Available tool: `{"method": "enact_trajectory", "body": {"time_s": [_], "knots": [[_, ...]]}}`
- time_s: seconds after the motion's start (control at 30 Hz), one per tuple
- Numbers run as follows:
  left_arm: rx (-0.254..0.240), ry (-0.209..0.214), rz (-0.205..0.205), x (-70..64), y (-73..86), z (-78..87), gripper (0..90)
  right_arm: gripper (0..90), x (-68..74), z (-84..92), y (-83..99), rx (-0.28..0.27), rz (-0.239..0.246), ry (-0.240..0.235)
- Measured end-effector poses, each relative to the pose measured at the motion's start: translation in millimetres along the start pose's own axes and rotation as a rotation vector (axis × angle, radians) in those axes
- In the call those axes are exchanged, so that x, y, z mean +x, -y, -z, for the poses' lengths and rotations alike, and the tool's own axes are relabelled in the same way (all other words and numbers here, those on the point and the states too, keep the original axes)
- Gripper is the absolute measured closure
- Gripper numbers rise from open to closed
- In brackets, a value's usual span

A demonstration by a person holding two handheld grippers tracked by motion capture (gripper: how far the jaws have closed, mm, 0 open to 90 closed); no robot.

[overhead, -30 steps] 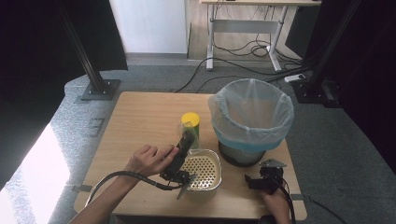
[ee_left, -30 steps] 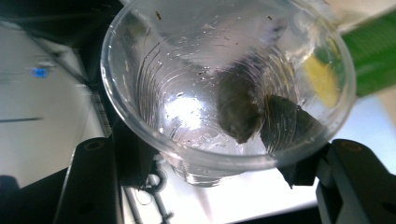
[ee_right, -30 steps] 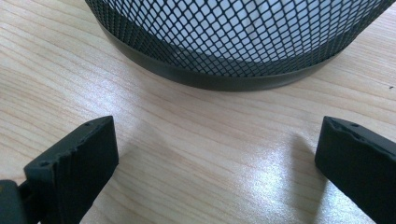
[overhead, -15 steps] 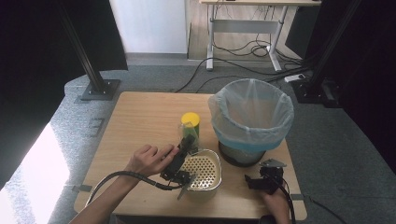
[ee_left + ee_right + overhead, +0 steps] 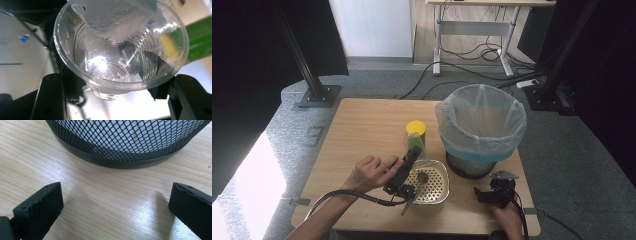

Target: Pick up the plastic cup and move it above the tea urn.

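Left gripper view: jaws clamp a clear ribbed plastic cup (image 5: pixel 120 50), wet inside.

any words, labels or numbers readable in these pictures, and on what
None can be read.
The clear plastic cup clamped in the left gripper is plain, with no print.
The green can with the yellow lid may bear print, but it is too small and blurred to read.
The strainer tub, the bin bag, the mesh bin and the table carry no text.
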State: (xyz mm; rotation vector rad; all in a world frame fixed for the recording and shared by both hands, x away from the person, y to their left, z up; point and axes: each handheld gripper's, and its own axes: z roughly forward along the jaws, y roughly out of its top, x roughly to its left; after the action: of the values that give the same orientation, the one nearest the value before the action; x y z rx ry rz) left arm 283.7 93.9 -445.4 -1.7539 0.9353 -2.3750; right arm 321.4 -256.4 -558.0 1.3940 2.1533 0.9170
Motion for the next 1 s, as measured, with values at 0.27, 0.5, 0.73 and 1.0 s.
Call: {"method": "enact_trajectory", "body": {"time_s": [0.27,0.5,0.73,1.0], "knots": [[-0.026,0.143,0.250,11.1,7.0,-5.7,38.5,0.0,0.0,0.0,0.0,0.000,0.000,0.000],[-0.065,0.286,0.484,22.3,17.6,-10.6,38.1,0.0,0.0,0.0,0.0,0.000,0.000,0.000],[-0.077,0.427,0.762,31.7,38.1,-20.9,37.7,0.0,0.0,0.0,0.0,0.000,0.000,0.000],[-0.108,0.602,1.030,32.4,62.5,-37.5,35.8,0.0,0.0,0.0,0.0,0.000,0.000,0.000]]}}
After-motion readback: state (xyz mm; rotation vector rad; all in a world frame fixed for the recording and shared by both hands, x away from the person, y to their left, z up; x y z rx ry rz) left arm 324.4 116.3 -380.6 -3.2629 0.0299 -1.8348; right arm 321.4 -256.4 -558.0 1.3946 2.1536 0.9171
